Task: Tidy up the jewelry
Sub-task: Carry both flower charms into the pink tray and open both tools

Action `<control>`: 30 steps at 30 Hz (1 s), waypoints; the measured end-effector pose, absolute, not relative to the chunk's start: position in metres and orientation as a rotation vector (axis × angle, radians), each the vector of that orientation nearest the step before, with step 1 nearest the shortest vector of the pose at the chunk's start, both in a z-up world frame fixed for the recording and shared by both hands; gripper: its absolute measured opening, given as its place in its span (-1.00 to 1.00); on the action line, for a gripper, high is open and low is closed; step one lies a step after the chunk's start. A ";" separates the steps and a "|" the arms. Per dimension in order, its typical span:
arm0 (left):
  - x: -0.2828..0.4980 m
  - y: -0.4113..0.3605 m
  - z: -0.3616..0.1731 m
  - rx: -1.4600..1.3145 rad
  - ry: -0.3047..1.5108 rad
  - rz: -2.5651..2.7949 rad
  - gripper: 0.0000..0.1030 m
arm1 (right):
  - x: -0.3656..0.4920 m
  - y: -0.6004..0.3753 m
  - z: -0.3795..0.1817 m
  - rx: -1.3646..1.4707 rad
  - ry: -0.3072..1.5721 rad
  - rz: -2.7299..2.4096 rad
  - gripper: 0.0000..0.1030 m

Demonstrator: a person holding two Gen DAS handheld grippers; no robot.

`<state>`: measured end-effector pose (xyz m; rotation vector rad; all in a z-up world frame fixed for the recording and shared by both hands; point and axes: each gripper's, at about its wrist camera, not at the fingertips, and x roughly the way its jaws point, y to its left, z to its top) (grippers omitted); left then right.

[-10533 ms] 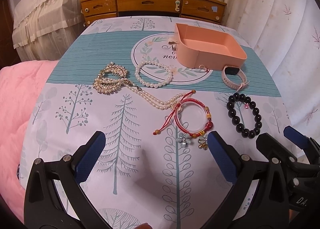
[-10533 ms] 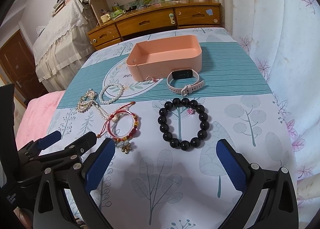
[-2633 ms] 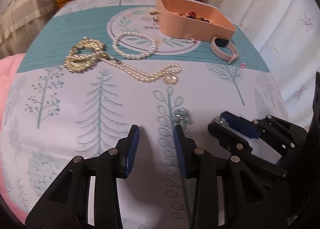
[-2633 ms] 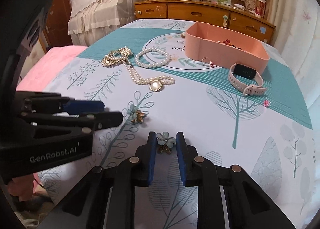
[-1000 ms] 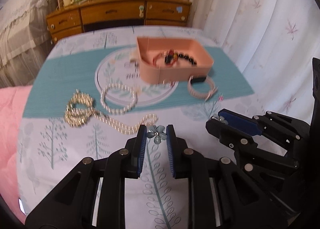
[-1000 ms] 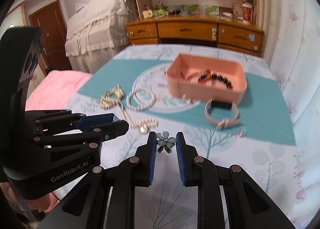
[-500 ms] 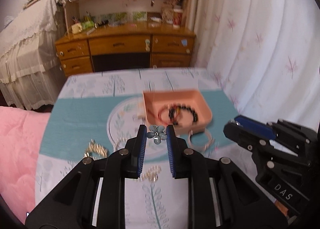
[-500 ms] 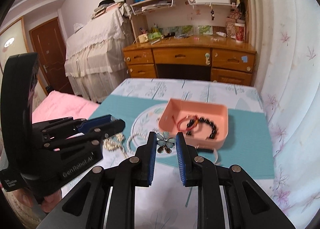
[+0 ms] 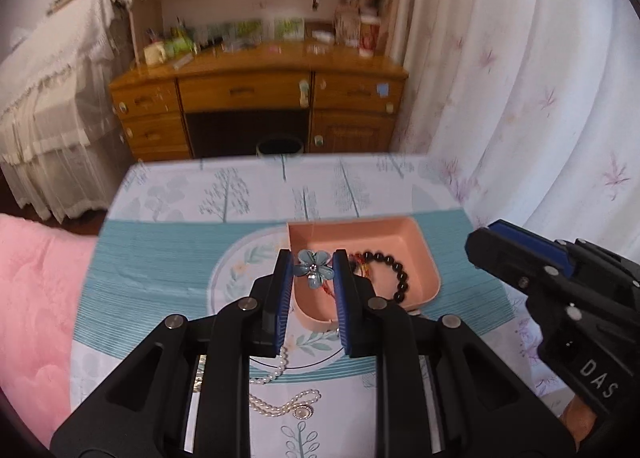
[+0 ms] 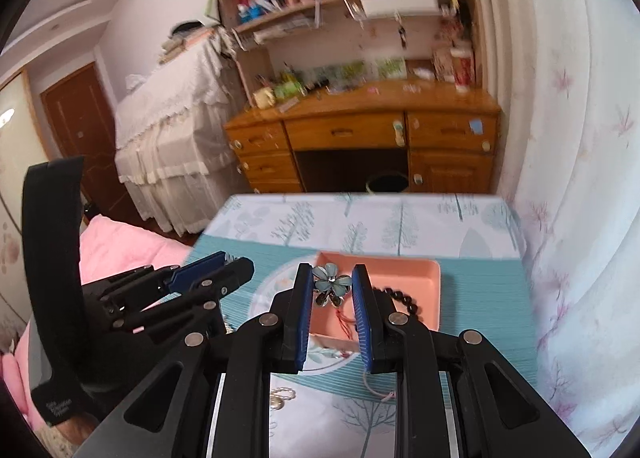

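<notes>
My left gripper (image 9: 311, 270) is shut on a blue flower brooch (image 9: 313, 268) and holds it high above the near left corner of the pink tray (image 9: 424, 246). My right gripper (image 10: 331, 285) is shut on a second blue flower brooch (image 10: 330, 282), also held above the pink tray (image 10: 424, 270). A black bead bracelet (image 9: 394, 270) and a red cord bracelet (image 9: 358, 262) lie in the tray. A pearl necklace (image 9: 280, 404) lies on the cloth below my left gripper. The right gripper also shows in the left wrist view (image 9: 486, 242).
The bed is covered with a tree-print cloth with a teal band (image 9: 160, 250). A pink blanket (image 9: 36, 306) lies at the left. A wooden desk (image 9: 256, 93) with shelves stands beyond the bed, and a white curtain (image 9: 520, 97) hangs at the right.
Both grippers have moved forward and higher with their brooches, so the pink tray now sits right under the fingertips. The table looks farther below.
</notes>
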<state>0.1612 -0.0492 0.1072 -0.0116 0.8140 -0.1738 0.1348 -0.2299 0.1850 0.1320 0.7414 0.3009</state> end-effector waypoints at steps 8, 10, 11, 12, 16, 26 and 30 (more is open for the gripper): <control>0.217 -0.061 0.028 -0.051 0.998 -0.204 -0.67 | 0.193 -0.249 0.100 0.246 0.934 0.258 -0.62; 0.226 -0.061 0.010 -0.065 1.029 -0.211 -0.67 | 0.202 -0.254 0.076 0.265 0.974 0.255 -0.62; 0.231 -0.061 0.003 -0.072 1.043 -0.212 -0.67 | 0.205 -0.256 0.067 0.272 0.989 0.255 -0.62; 0.235 -0.061 -0.004 -0.076 1.053 -0.214 -0.67 | 0.209 -0.258 0.056 0.277 1.006 0.254 -0.62; 0.251 -0.063 -0.027 -0.105 1.100 -0.223 -0.67 | 0.224 -0.260 0.025 0.294 1.043 0.253 -0.62; 0.265 -0.065 -0.044 -0.129 1.153 -0.225 -0.63 | 0.251 -0.256 -0.015 0.347 1.071 0.258 -0.18; 0.262 -0.061 -0.040 -0.132 1.144 -0.207 -0.62 | 0.247 -0.256 -0.012 0.349 1.064 0.264 -0.18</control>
